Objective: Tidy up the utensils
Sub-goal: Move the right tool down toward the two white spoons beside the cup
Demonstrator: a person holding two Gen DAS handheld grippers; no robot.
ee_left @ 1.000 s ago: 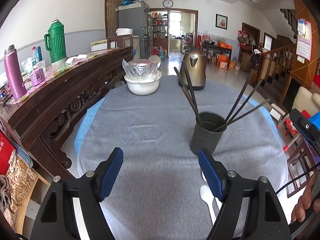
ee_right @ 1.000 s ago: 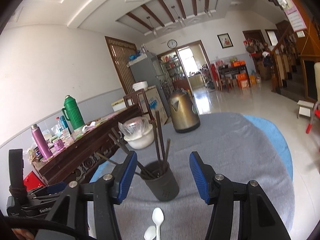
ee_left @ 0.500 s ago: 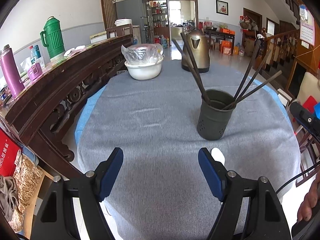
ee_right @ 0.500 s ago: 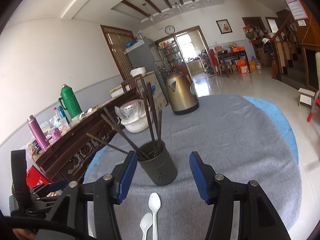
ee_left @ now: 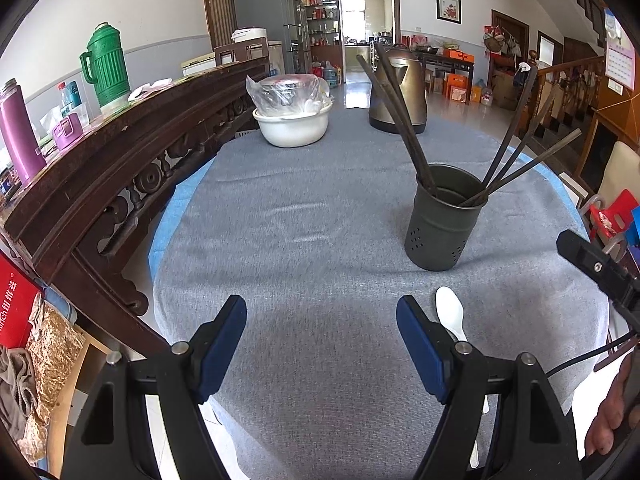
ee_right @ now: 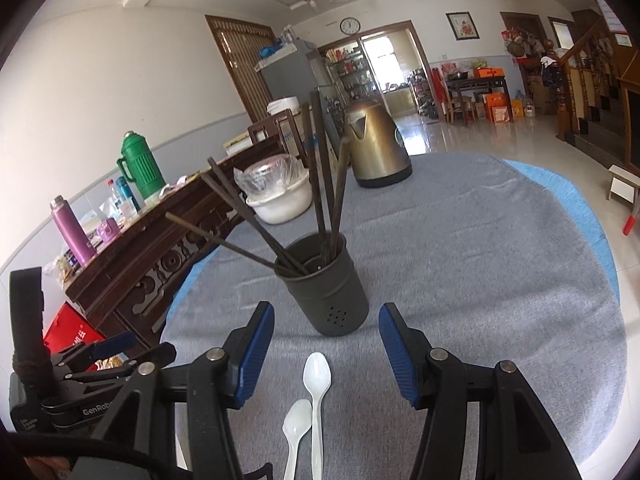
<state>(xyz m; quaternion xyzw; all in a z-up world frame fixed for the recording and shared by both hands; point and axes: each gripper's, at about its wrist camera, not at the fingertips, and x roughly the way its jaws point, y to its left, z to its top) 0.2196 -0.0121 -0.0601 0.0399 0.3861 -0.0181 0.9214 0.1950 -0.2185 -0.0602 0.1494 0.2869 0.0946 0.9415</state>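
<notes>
Right gripper (ee_right: 326, 354) was held low over the grey tablecloth (ee_right: 480, 260), jaws wide apart and empty, aimed at two white plastic spoons (ee_right: 316, 372) lying side by side just short of the dark utensil holder (ee_right: 326, 284). Left gripper (ee_left: 320, 344) was likewise apart and empty, offset to the left of the spoons. The holder stood upright with several dark chopsticks (ee_right: 320, 184) splayed outward.

Risks, as judged: the spoons lie flat and close together, so a pinch could catch both or skid one off the cloth. Splayed chopsticks could snag a spoon or finger on insertion and tip the light holder. Kettle (ee_right: 376, 144) and covered bowl (ee_right: 280, 196) stood well apart.
</notes>
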